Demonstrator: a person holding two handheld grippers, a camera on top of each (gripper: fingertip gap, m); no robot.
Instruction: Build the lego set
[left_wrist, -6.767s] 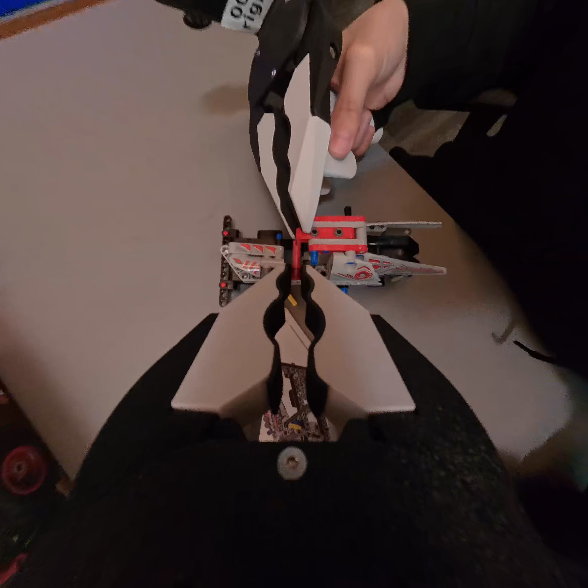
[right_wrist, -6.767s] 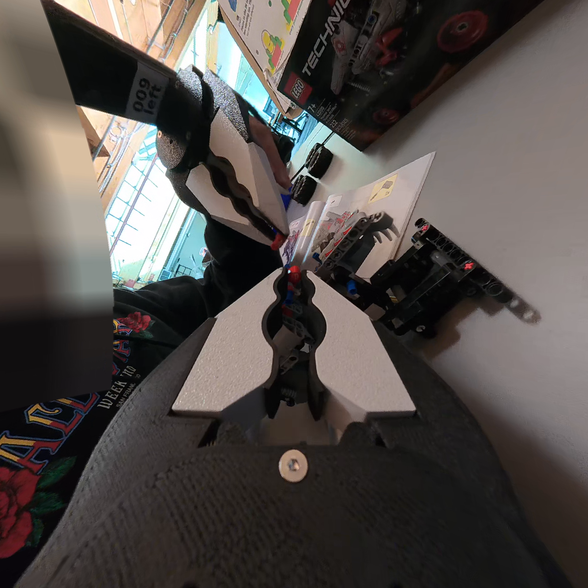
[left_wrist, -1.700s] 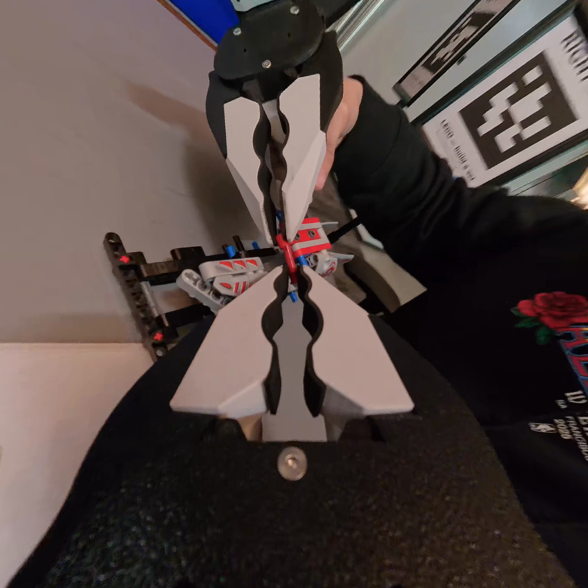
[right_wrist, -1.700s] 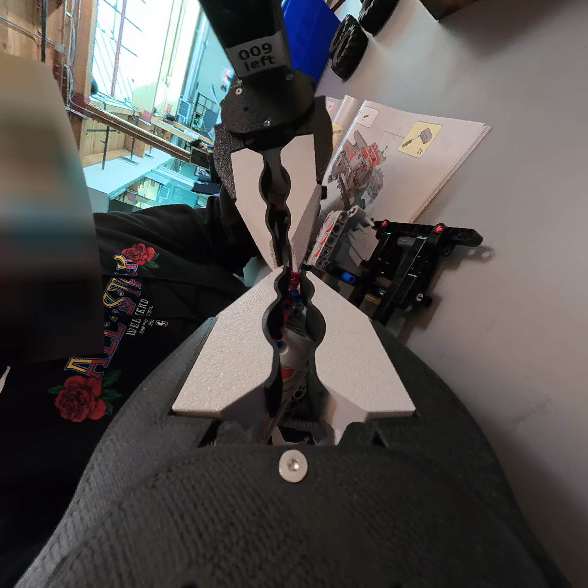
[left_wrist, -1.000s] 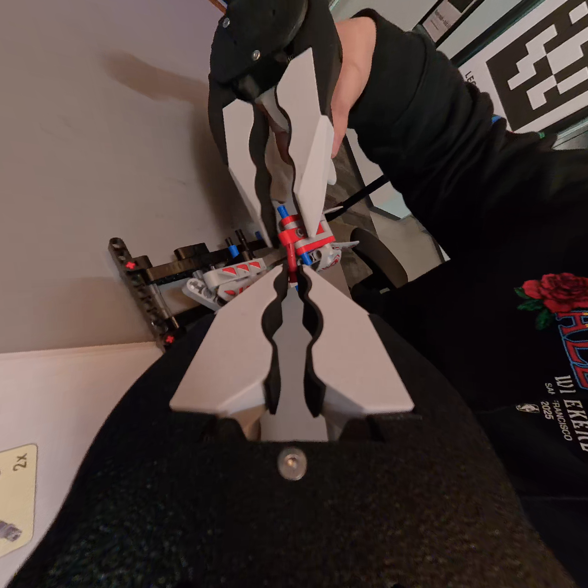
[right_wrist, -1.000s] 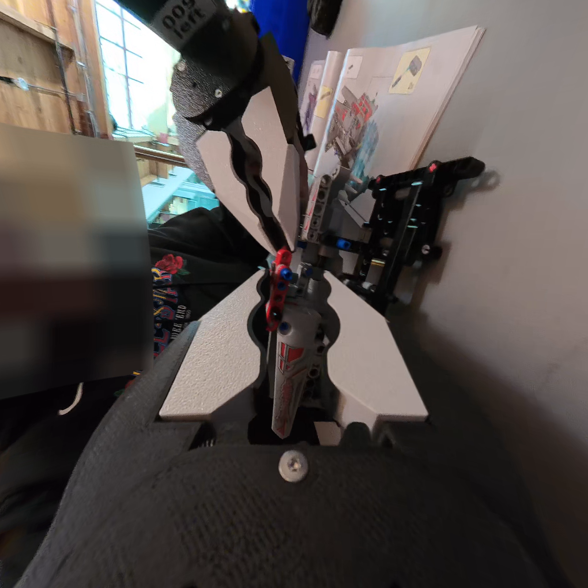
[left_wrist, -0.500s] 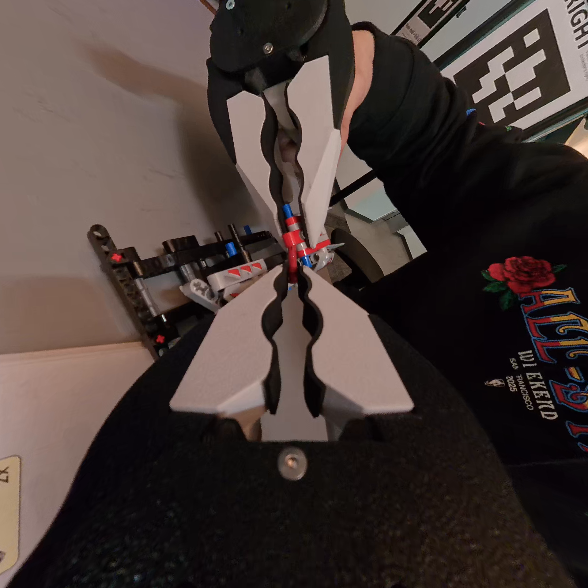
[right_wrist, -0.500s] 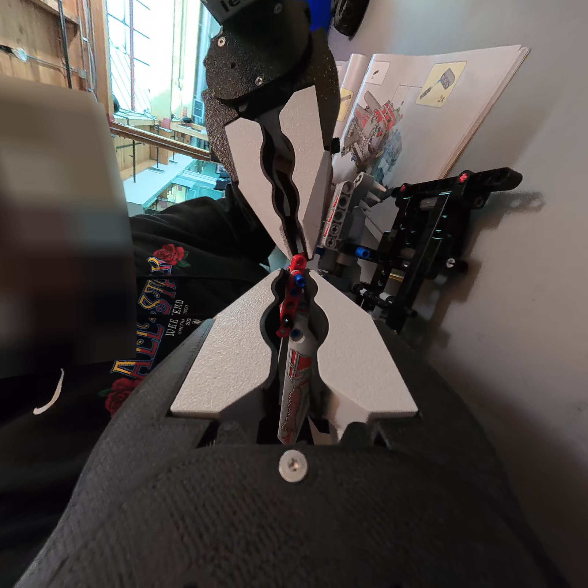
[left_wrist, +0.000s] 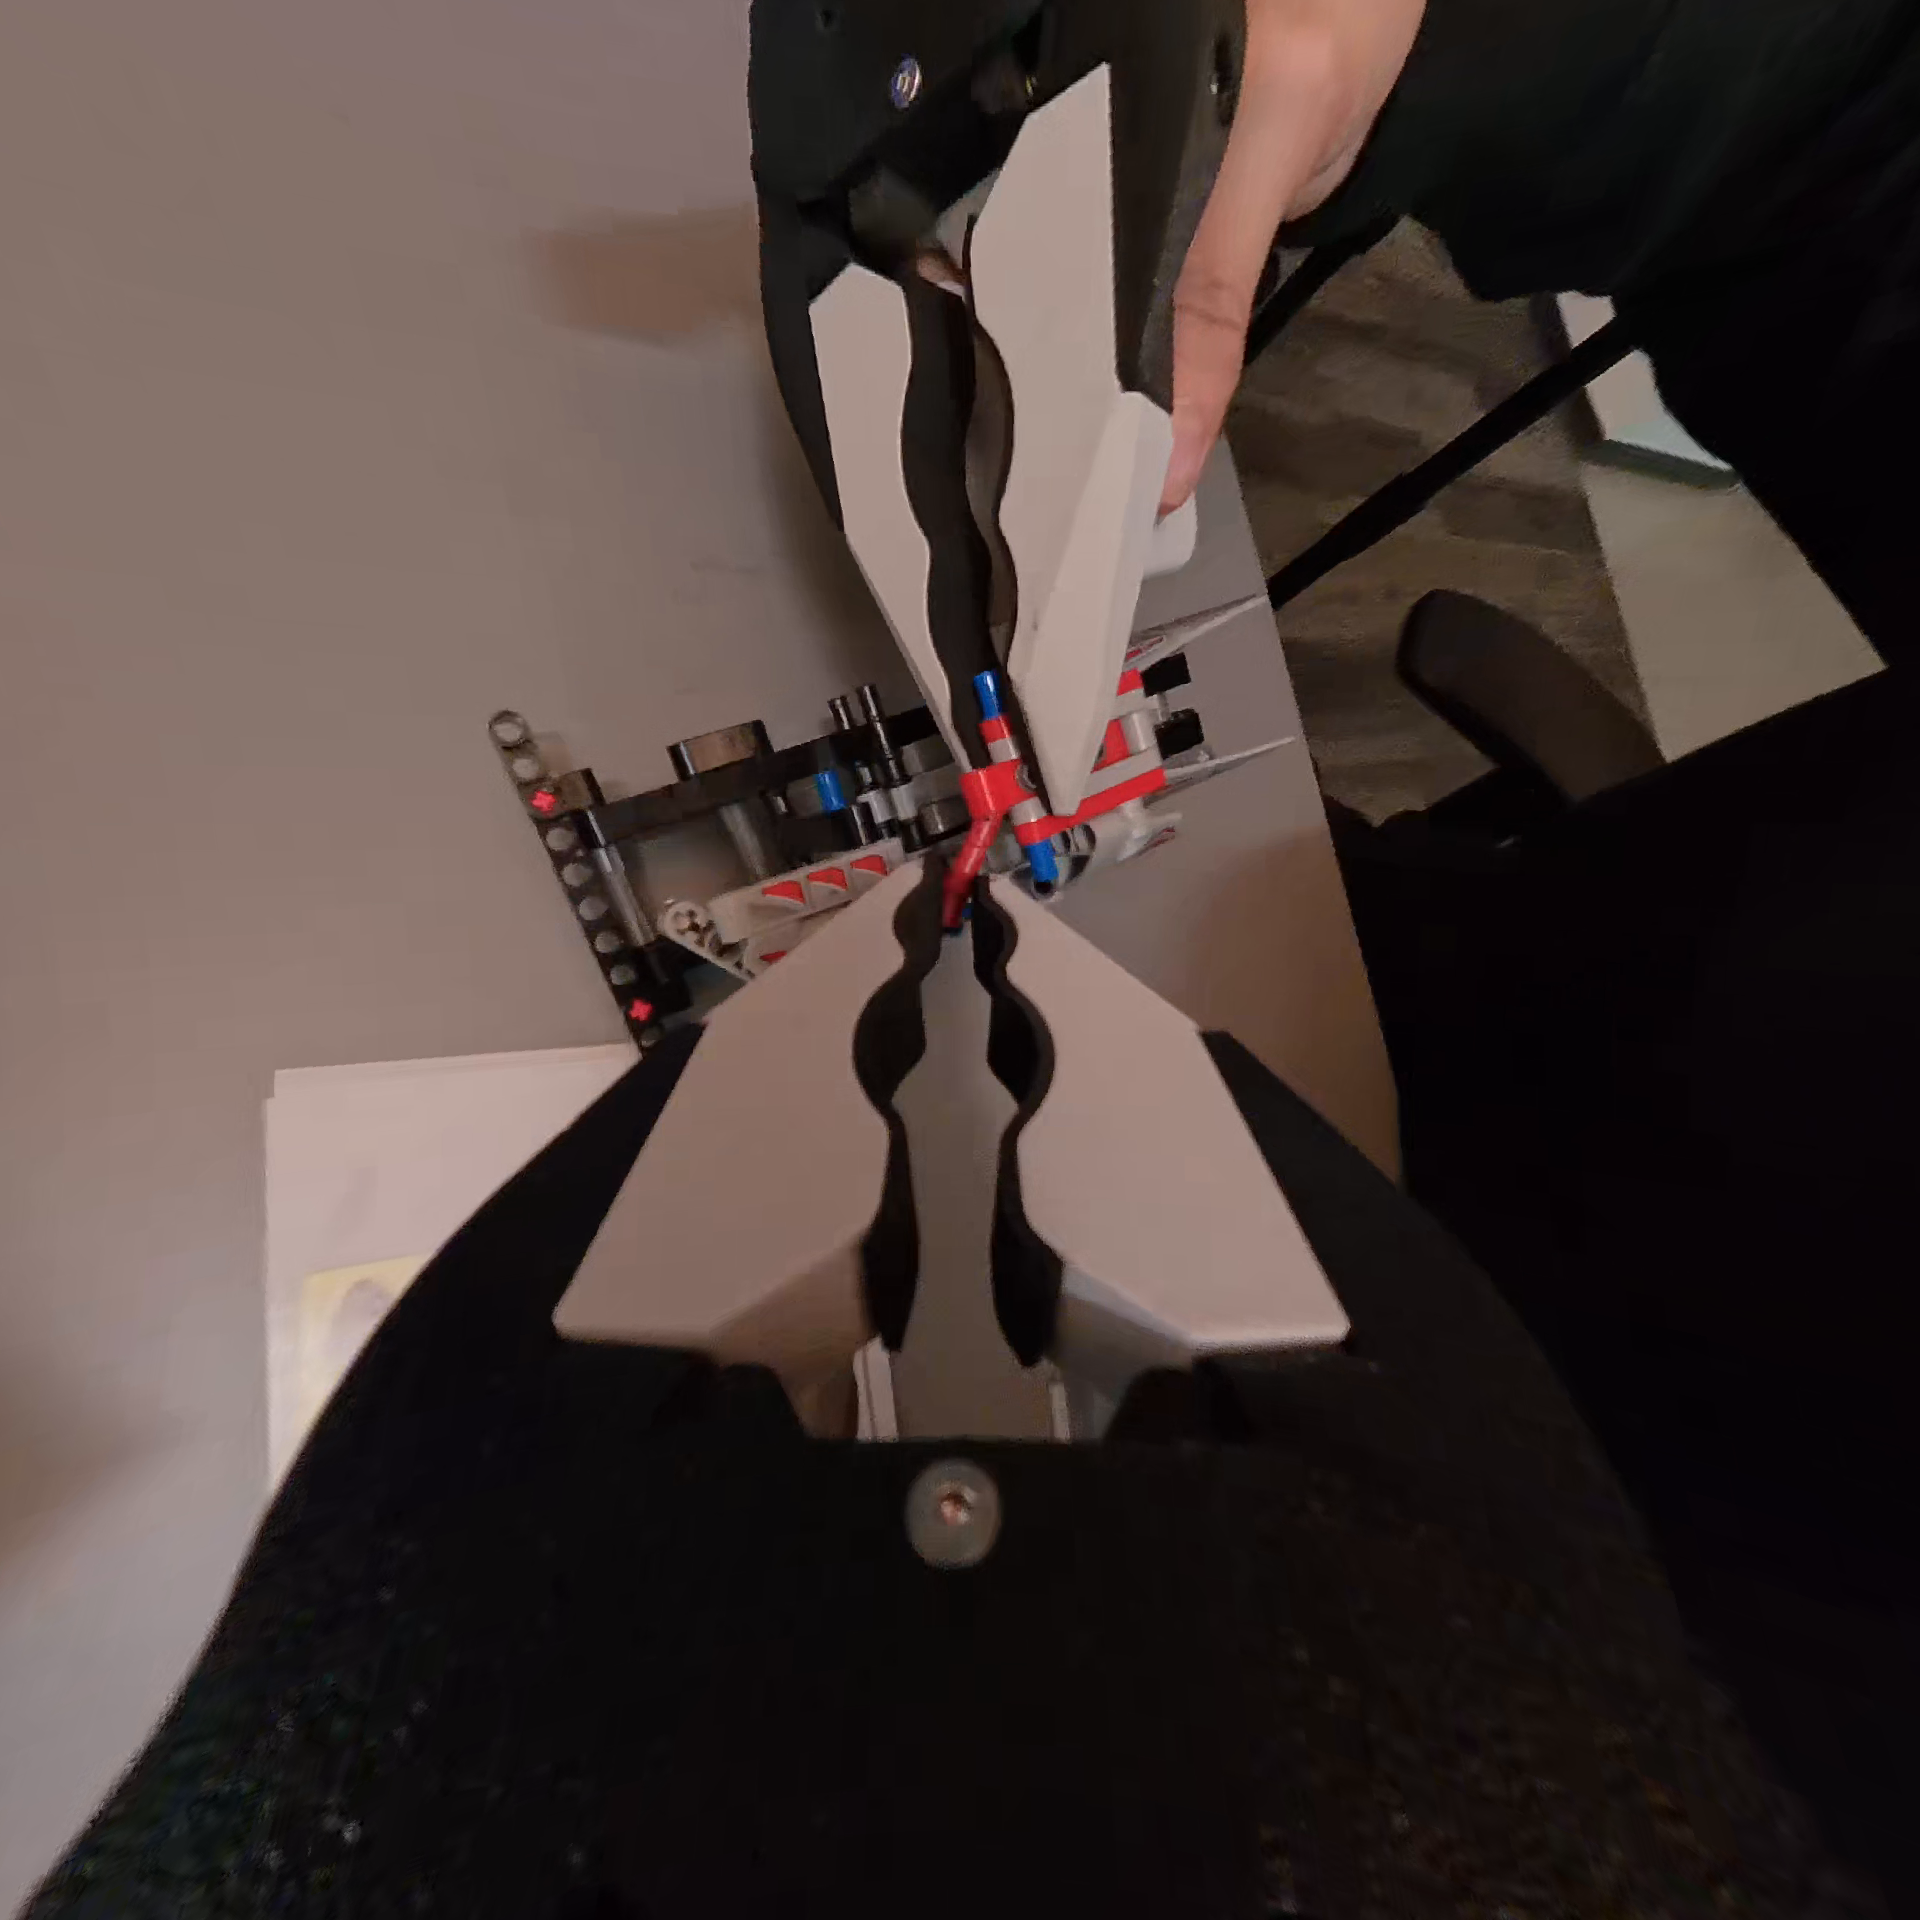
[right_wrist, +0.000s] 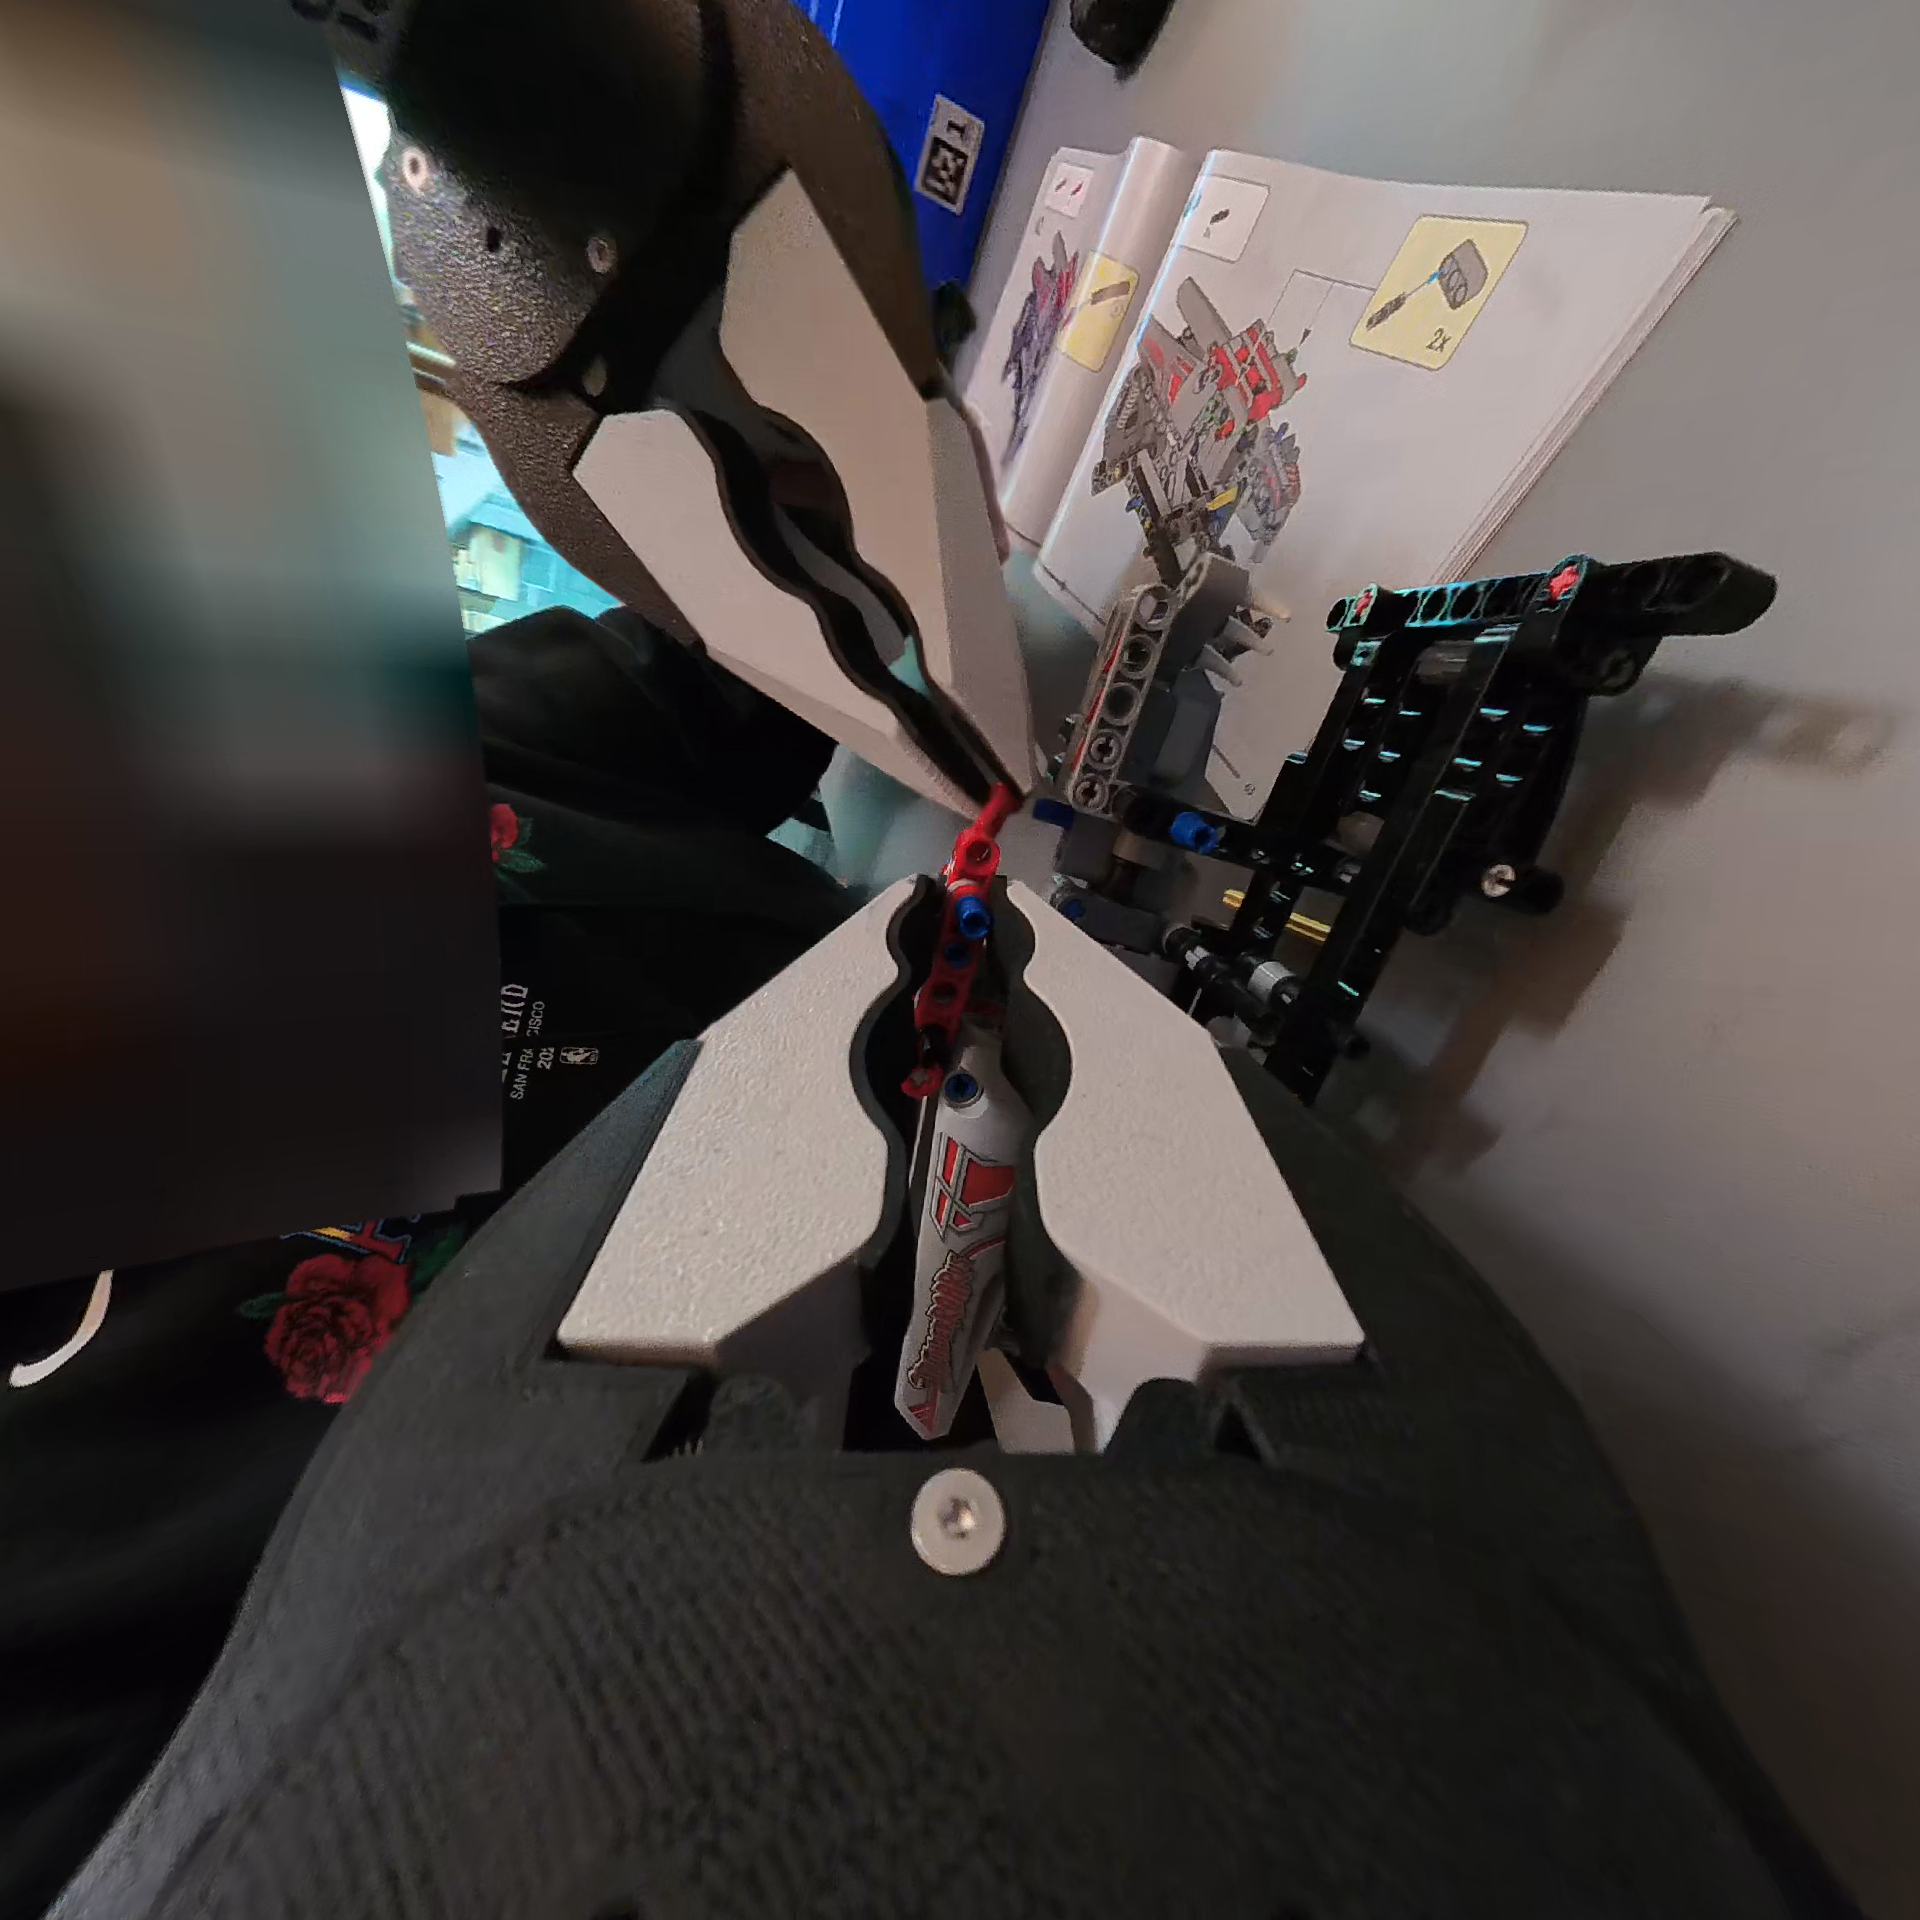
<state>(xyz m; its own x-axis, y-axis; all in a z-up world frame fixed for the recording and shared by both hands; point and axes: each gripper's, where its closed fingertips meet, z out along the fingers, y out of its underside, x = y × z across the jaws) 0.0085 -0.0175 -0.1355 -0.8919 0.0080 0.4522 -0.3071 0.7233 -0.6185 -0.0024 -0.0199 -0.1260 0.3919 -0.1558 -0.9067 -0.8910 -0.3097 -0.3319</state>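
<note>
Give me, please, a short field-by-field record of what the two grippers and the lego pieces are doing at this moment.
left gripper: shut on the end of the small red connector
right gripper: shut on the red and grey lego subassembly
join: red connector meets the subassembly's red beam between the two gripper tips
black chassis frame: on the table, beside the subassembly
instruction booklet: open, behind the frame

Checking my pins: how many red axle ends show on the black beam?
2: on the black beam, one red axle end near its top, the other near its bottom, in the left wrist view. Others may be hidden.
</note>
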